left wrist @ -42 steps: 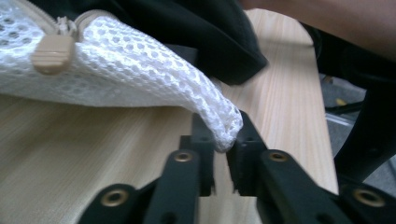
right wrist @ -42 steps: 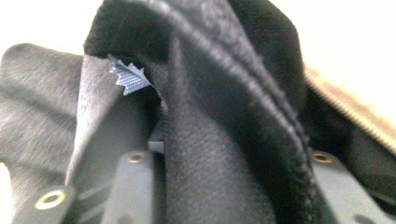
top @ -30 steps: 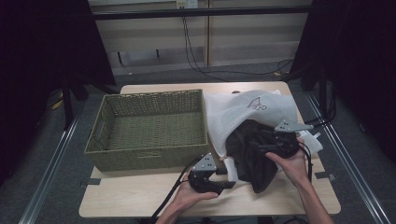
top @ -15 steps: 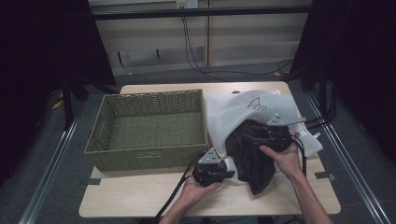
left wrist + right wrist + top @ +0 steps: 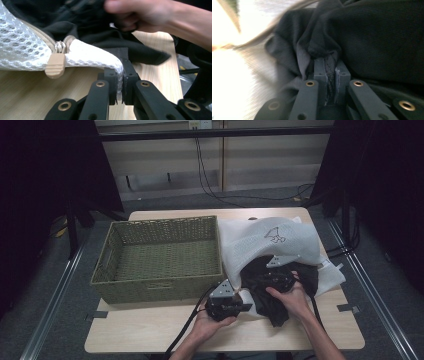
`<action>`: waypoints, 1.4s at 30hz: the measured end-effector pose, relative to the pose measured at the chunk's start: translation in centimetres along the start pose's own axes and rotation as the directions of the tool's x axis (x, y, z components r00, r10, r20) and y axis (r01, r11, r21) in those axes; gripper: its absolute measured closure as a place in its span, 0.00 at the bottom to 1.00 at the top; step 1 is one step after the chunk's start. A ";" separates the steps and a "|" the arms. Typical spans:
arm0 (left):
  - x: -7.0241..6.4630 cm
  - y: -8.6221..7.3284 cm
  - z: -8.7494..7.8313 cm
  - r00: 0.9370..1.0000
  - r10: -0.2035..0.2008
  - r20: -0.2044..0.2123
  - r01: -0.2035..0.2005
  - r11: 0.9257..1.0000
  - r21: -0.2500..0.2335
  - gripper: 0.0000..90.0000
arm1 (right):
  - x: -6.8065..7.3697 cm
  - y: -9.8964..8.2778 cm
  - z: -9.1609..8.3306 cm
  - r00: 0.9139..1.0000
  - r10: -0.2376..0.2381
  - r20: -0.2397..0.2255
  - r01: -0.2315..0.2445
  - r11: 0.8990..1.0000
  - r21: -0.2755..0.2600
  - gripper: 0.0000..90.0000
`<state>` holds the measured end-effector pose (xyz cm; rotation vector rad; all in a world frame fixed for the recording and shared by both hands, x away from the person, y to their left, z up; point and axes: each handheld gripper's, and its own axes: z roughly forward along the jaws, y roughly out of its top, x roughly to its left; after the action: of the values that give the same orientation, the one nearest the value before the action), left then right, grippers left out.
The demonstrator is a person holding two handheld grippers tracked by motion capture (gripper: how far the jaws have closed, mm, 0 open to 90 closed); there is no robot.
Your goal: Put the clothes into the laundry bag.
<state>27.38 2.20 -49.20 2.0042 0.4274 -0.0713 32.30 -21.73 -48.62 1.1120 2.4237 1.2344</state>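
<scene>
Your left gripper has moved in, jaws now clamping the mesh bag; your right gripper grips the black garment, ready for extraction.

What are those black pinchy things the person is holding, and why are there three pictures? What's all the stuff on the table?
Those are two hand-held grippers, tools with two black jaws that pinch like tongs. A person holds one in each hand.

The wide picture comes from a camera above the pale wooden table. The two close-up pictures come from small cameras riding on the grippers, looking along their jaws.

On the table sits a green woven basket with nothing visible inside. Beside it lies a white mesh laundry bag with a beige zipper pull, and a black cloth garment spills out of it.

The left gripper pinches the edge of the white mesh bag by its opening. The right gripper pinches a fold of the black garment. It looks like the garment is going into or out of the bag, but I can't tell which.
</scene>
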 end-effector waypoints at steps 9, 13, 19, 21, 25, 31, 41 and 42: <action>-0.3 -0.9 -0.7 1.000 -0.001 0.010 0.001 1.000 -0.009 0.96 | -2.1 2.2 3.0 0.991 0.050 0.122 -0.041 0.997 -0.072 0.95; -0.1 -1.0 -1.2 1.000 0.007 0.026 -0.006 1.000 -0.013 0.96 | -2.8 3.5 3.6 0.983 0.058 0.174 -0.039 0.993 -0.112 0.95; 0.2 -0.7 -1.8 1.000 0.002 0.012 -0.002 1.000 -0.016 0.95 | -3.3 4.9 3.6 0.975 0.077 0.208 -0.045 0.987 -0.156 0.94; 0.2 -0.9 -1.8 1.000 0.016 -0.014 -0.016 1.000 0.005 0.94 | -3.0 4.4 3.7 0.981 0.074 0.182 -0.047 0.988 -0.150 0.91; 0.2 -1.1 -1.7 1.000 0.009 -0.009 -0.009 1.000 0.000 0.90 | -2.2 3.1 2.4 0.991 0.061 0.121 -0.042 0.987 -0.157 0.80; -0.2 -0.8 -2.5 1.000 0.016 -0.023 -0.017 1.000 -0.017 0.79 | -1.1 1.7 -1.0 0.996 0.036 0.078 -0.022 0.985 -0.170 0.66; -1.0 0.7 -5.0 0.997 0.065 -0.034 -0.068 0.994 -0.089 0.74 | 0.6 -2.3 -5.7 1.000 0.010 0.016 -0.007 0.991 -0.133 0.38; -1.0 0.8 -4.9 0.997 0.070 -0.024 -0.072 0.993 -0.092 0.78 | 1.0 -2.8 -5.7 1.000 0.000 0.006 0.001 0.992 -0.125 0.35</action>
<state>26.03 5.88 -46.00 1.9284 0.3655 0.0131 27.36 -25.53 -46.98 1.0778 2.3065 1.3597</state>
